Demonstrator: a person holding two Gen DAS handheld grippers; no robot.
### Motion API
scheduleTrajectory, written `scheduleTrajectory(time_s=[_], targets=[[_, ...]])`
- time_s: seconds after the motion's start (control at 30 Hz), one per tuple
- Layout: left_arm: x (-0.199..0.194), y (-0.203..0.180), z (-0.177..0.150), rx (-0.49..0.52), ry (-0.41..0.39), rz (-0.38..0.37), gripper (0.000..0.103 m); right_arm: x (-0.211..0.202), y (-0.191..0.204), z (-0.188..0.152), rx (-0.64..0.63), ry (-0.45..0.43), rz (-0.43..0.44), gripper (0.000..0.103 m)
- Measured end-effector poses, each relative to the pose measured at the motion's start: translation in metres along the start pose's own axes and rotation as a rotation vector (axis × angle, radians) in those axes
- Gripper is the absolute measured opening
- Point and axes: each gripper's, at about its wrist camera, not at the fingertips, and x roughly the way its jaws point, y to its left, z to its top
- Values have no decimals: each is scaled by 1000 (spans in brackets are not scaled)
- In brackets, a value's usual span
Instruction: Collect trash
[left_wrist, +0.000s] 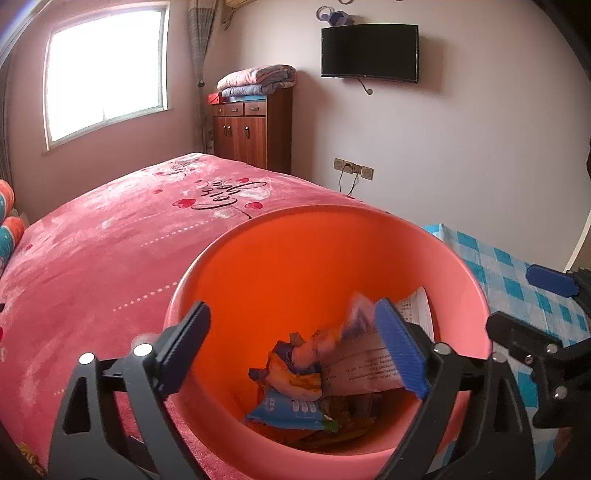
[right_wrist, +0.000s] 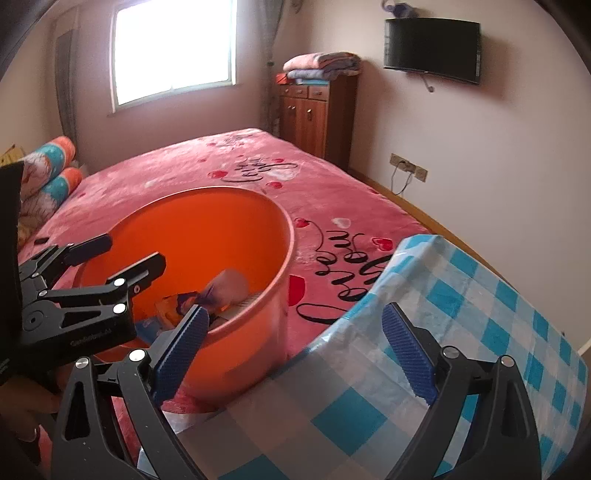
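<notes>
An orange plastic bin (left_wrist: 280, 258) stands beside the pink bed, with several crumpled wrappers (left_wrist: 295, 373) and a printed paper sheet (left_wrist: 369, 365) inside. A blurred pale wrapper (left_wrist: 360, 308) is in the air over the pile. My left gripper (left_wrist: 299, 347) is open and empty, jaws spread over the bin's near rim. The bin also shows in the right wrist view (right_wrist: 192, 236). My right gripper (right_wrist: 299, 350) is open and empty, to the right of the bin, above a blue-checked cloth (right_wrist: 461, 295). The left gripper shows in the right wrist view (right_wrist: 122, 254).
The pink bed (left_wrist: 110, 258) lies left of and behind the bin. A wooden cabinet (left_wrist: 251, 129) with folded blankets stands at the far wall. A wall TV (left_wrist: 369, 50) and a socket strip (left_wrist: 352, 168) are on the right wall. Pillows (right_wrist: 48, 170) lie at the bed's head.
</notes>
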Motion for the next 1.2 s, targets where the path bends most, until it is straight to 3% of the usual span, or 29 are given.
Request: scheduleTrajectory(time_s=[0.47, 1.2], targets=[[-19, -31, 0, 67, -33, 20, 96, -35, -18, -25, 47, -45, -78, 94], [-66, -110, -14, 175, -78, -120, 97, -95, -79, -87, 200, -72, -249, 94]])
